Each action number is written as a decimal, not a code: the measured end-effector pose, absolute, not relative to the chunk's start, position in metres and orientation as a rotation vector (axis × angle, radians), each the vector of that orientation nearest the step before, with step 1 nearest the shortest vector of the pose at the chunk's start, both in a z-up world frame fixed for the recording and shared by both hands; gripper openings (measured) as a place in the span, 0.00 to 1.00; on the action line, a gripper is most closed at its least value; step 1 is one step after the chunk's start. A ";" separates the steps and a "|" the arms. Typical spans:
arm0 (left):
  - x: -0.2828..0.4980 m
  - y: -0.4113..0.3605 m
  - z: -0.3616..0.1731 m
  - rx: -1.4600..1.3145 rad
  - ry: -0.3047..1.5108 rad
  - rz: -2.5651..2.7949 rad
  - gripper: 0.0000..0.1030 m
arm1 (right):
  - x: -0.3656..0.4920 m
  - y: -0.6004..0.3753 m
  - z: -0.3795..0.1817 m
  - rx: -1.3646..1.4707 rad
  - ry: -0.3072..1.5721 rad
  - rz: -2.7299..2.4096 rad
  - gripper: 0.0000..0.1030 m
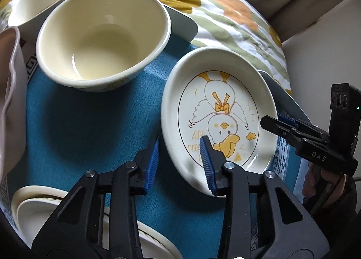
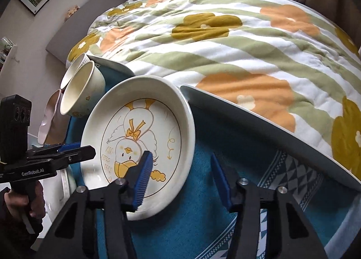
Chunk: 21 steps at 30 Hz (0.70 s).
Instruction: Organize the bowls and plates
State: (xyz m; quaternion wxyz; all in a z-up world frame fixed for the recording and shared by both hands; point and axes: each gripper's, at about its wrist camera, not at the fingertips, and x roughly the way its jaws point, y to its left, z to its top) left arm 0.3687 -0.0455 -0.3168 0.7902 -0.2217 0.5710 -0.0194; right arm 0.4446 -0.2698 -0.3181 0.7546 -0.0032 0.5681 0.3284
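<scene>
Both grippers: black angular linkage frames, silver pivot screws, blue ribbed pads. Left gripper (image 1: 180,164) side reads "GenRobot.AI" in white; right gripper (image 2: 180,182) side reads "DAS". Each has a black pistol grip and a black box on top with three round lenses.

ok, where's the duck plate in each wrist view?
Left wrist: duck plate right of centre, its near rim between the left claw's blue pads.
Right wrist: duck plate left of centre, its rim between the right claw's pads.
Shared landmark: cream bowl beyond the plate.
</scene>
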 end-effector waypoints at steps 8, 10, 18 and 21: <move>0.367 -0.048 -0.325 -0.476 1.228 -0.018 0.15 | 0.446 -0.266 -0.324 -0.062 1.238 0.746 0.16; 0.368 -0.050 -0.324 -0.458 1.229 -0.013 0.15 | 0.447 -0.265 -0.325 -0.070 1.234 0.749 0.16; 0.365 -0.053 -0.310 -0.384 1.196 0.003 0.15 | 0.439 -0.264 -0.318 -0.081 1.201 0.749 0.16; 0.359 -0.053 -0.299 -0.360 1.180 -0.001 0.15 | 0.432 -0.265 -0.308 -0.072 1.176 0.744 0.16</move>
